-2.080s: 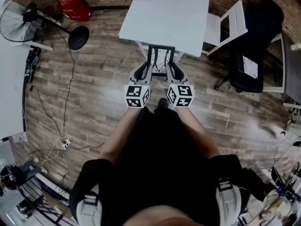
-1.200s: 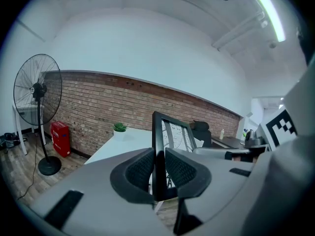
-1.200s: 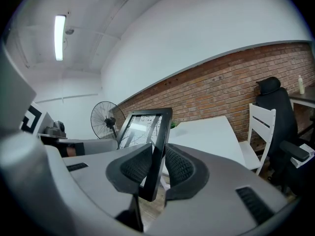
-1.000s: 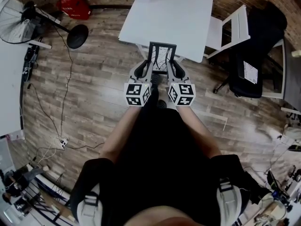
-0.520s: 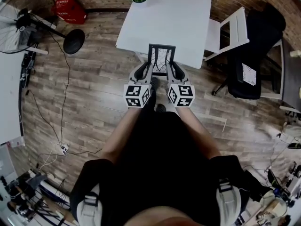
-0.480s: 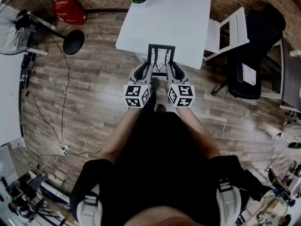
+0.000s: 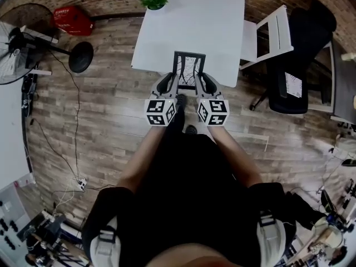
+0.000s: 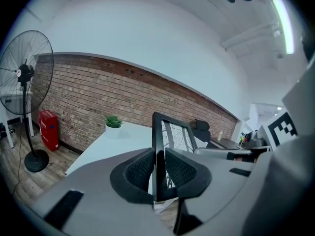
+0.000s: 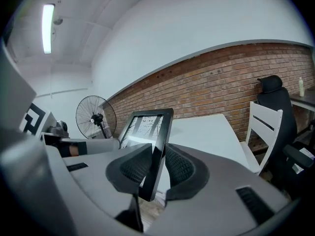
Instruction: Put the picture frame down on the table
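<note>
Picture frame [image 7: 189, 70] hangs pinched by left hand-held gripper [image 7: 174, 79] and right hand-held gripper [image 7: 201, 79] at white table [image 7: 194, 15] edge.

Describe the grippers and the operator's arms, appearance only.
The left gripper and right gripper both have light grey curved shells with black mesh-textured pads. Each carries a white cube printed with black square markers. No cables show on them. The person wears black, and the forearms are uncovered.

Office/lab workspace: brick wall [image 8: 74, 92], white table [image 7: 194, 15], blk office chair [image 7: 303, 49], pedestal fan [image 8: 23, 73], wood floor [image 7: 111, 110].
</note>
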Action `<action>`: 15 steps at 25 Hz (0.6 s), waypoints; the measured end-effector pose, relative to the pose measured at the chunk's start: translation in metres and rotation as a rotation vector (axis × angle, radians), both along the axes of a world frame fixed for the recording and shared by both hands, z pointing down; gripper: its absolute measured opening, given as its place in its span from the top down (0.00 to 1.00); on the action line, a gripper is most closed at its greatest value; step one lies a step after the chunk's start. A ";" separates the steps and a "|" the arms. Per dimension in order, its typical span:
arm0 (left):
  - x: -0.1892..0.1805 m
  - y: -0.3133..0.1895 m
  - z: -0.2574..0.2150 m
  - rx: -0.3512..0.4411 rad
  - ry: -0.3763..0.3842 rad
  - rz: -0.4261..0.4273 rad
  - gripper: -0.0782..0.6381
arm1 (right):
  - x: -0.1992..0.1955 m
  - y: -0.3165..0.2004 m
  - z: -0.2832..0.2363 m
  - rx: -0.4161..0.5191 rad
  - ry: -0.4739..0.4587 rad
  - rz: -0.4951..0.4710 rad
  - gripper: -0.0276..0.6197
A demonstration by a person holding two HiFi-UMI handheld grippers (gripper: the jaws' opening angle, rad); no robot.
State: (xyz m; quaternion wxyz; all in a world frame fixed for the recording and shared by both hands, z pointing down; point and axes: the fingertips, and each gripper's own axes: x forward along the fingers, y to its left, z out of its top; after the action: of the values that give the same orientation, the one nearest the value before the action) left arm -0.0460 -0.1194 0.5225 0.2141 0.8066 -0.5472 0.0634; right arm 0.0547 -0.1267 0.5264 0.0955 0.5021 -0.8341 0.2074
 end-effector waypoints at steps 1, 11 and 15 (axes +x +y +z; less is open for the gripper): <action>0.000 -0.005 0.001 -0.002 0.000 0.004 0.78 | 0.000 -0.005 0.001 -0.003 0.000 0.003 0.84; -0.012 -0.055 0.017 -0.051 0.028 0.024 0.78 | -0.012 -0.054 0.014 -0.038 -0.001 0.031 0.84; -0.013 -0.074 0.023 -0.062 0.028 0.042 0.78 | -0.012 -0.068 0.021 -0.054 0.001 0.049 0.84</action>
State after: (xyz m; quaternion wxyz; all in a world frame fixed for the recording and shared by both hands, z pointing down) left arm -0.0589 -0.1936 0.5455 0.2453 0.8116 -0.5251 0.0734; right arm 0.0427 -0.1952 0.5478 0.1040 0.5199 -0.8155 0.2319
